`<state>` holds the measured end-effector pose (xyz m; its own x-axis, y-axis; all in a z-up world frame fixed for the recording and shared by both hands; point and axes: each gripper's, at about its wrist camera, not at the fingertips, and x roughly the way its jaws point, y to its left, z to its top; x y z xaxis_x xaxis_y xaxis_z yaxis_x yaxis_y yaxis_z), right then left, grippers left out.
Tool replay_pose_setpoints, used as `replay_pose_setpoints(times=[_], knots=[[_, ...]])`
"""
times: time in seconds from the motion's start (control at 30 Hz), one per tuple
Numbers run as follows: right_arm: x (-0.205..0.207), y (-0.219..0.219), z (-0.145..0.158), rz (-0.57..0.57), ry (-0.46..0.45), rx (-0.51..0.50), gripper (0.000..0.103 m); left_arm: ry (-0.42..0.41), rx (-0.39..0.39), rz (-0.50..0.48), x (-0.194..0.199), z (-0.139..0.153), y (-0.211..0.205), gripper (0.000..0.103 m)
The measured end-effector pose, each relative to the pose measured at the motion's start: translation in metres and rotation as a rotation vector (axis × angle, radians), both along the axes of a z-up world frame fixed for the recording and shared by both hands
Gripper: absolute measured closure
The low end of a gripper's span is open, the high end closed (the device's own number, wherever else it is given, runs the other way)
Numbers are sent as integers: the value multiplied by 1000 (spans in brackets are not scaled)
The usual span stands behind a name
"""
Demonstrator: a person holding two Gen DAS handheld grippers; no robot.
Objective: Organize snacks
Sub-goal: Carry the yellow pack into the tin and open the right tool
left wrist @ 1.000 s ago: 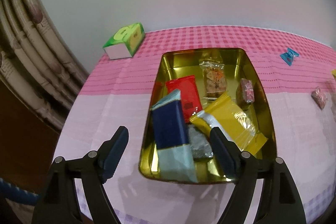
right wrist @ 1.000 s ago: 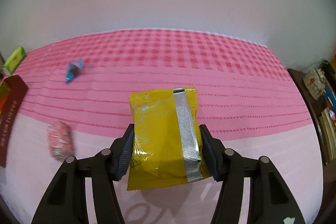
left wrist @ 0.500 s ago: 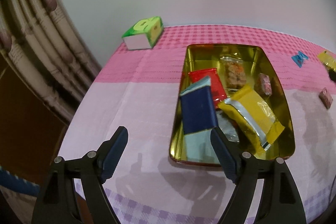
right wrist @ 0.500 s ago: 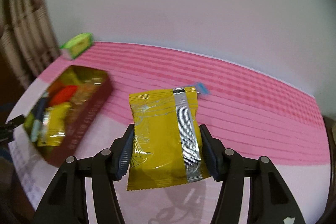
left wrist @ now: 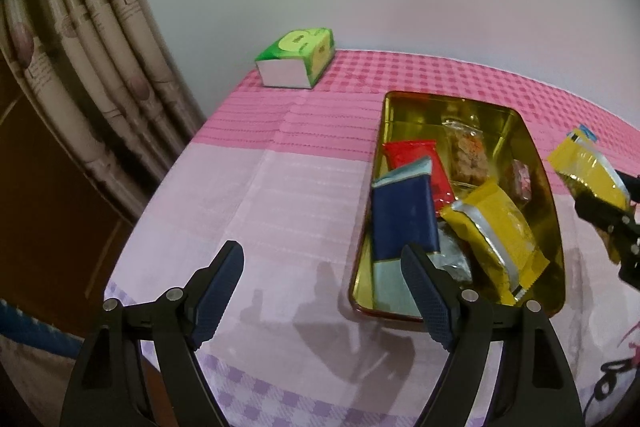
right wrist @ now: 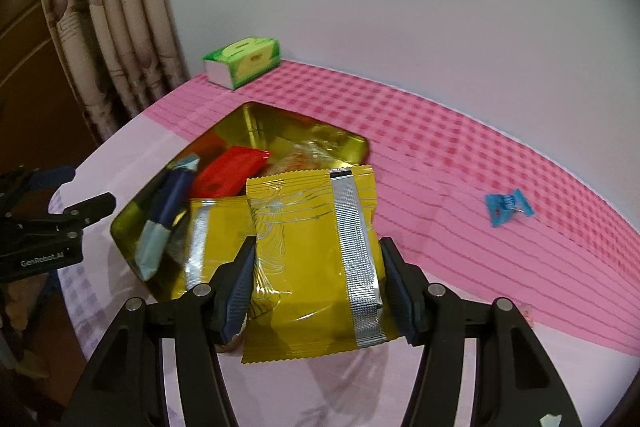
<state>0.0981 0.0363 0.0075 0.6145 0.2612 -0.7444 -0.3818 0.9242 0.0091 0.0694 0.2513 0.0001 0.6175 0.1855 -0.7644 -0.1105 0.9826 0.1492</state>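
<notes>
Evidently the right gripper [right wrist: 316, 283] pinches a yellow snack packet [right wrist: 316, 259] by its sides, flat face up, carrying it above the near end of the gold tin [left wrist: 538, 163]; the left gripper [left wrist: 322, 293], fingers spread and empty, hangs off the tin's left edge, leaving the drop clear.
</notes>
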Motion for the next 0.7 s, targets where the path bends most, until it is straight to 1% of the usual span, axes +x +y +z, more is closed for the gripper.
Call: replay_pose_setpoints(times=[0.13, 0.23, 0.5, 0.7], knots=[[1, 17, -2, 27, 5, -5, 48, -8, -14, 12, 0, 2, 5, 22], [3, 27, -3, 39, 11, -5, 48, -7, -3, 25, 1, 2, 8, 22], [12, 50, -17, 63, 51, -5, 48, -3, -19, 37, 4, 0, 13, 22], [16, 64, -25, 80, 60, -23, 48, 4, -25, 38, 4, 0, 15, 21]])
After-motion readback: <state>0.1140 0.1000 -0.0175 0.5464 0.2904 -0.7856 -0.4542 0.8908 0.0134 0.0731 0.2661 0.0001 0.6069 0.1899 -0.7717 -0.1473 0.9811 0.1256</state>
